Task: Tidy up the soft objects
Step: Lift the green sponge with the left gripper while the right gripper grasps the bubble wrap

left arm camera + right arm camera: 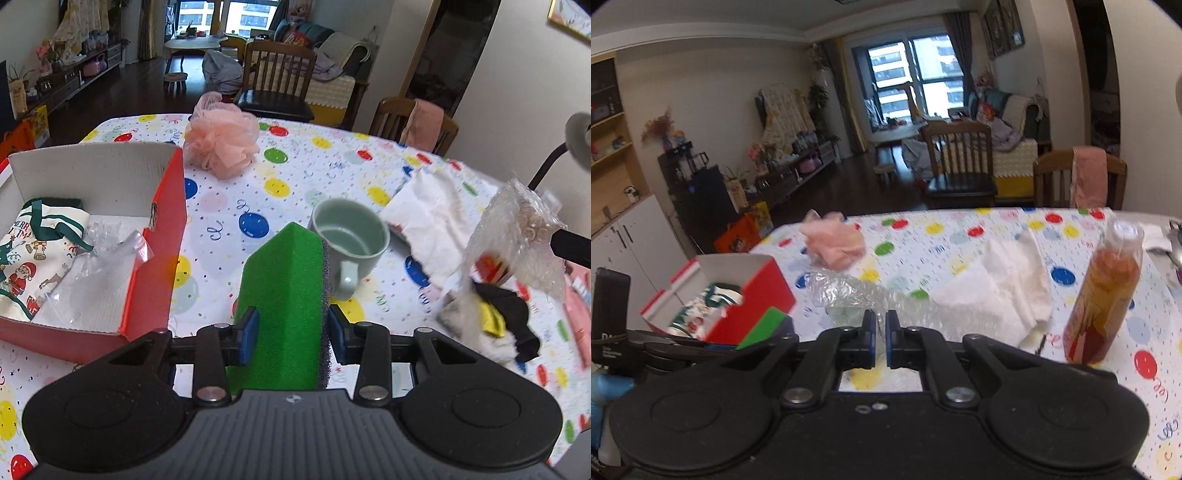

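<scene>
The left claw [291, 334] squeezes a green sponge block with a dark scrubby side [284, 288], held up above the counter [295, 184] beside the red cardboard box [155, 258]. The right claw [881, 341] pinches a crinkly sheet of clear bubble wrap [849, 291], lifted off the counter. The sponge is close to a pale green cup [351, 236]. A swing toward the box could bump the cup. The floppy wrap might snag the tall bottle of orange drink [1104, 295] and tip it.
</scene>
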{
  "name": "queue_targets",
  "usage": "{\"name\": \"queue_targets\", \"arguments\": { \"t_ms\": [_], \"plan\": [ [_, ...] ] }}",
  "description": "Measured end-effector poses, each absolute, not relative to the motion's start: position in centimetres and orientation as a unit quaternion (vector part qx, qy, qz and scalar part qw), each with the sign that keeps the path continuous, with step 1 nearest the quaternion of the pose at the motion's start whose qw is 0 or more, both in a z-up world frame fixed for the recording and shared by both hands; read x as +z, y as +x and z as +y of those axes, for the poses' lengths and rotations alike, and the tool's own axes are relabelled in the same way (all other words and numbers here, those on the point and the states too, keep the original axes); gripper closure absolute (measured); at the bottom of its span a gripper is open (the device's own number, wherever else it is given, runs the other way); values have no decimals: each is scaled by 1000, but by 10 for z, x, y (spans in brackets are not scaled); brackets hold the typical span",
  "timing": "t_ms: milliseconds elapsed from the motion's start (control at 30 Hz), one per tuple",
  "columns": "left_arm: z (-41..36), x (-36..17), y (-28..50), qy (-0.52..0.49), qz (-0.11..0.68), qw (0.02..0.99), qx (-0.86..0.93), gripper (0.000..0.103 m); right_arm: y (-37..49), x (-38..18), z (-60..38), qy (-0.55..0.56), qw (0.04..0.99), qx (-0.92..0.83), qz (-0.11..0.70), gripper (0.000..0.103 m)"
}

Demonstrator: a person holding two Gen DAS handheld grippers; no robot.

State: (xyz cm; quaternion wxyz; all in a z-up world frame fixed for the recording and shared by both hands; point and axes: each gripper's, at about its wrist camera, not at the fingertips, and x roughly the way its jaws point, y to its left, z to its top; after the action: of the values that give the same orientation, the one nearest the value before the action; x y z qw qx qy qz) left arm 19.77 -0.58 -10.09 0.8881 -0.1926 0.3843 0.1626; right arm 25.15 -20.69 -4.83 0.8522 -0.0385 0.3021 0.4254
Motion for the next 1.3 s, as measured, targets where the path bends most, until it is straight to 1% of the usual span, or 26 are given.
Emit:
{"name": "queue_targets", "arguments": {
  "t_ms": [133, 267, 367, 500, 667, 767, 933, 1100, 1167, 1200, 1233, 1267, 1300],
  "plan": [
    [2, -86, 191, -206, 374, 891, 152, 65, 245, -29, -204, -28, 855, 434, 284, 100],
    [10, -72, 183, -196, 362, 900, 140, 65, 238, -13, -197, -23, 854, 444, 270, 100],
    [18, -66, 178, -194, 357, 903, 138, 65, 233, -13, -184, -62, 856, 444, 258, 100],
    [27, -64, 169, -187, 353, 907, 133, 65, 233, -31, -176, -64, 833, 454, 311, 101],
    [35, -67, 162, -187, 357, 907, 121, 65, 221, -77, -159, -108, 810, 445, 368, 100],
    [39, -70, 159, -185, 359, 908, 116, 65, 218, -106, -157, -114, 791, 443, 407, 100],
    [45, -76, 156, -188, 367, 905, 108, 65, 204, -131, -155, -161, 778, 442, 416, 99],
    [48, -78, 152, -189, 372, 903, 104, 65, 202, -143, -154, -196, 764, 448, 422, 96],
    [48, -79, 151, -188, 373, 902, 105, 65, 201, -143, -154, -208, 766, 445, 416, 90],
    [49, -79, 150, -189, 373, 902, 105, 65, 203, -144, -153, -213, 766, 445, 412, 80],
    [49, -80, 150, -190, 374, 901, 106, 65, 203, -143, -153, -219, 767, 446, 407, 60],
    [49, -81, 149, -191, 375, 901, 107, 65, 202, -141, -154, -222, 769, 447, 399, 47],
    [50, -81, 148, -191, 375, 901, 108, 65, 201, -139, -155, -225, 771, 450, 391, 27]
  ]
}}
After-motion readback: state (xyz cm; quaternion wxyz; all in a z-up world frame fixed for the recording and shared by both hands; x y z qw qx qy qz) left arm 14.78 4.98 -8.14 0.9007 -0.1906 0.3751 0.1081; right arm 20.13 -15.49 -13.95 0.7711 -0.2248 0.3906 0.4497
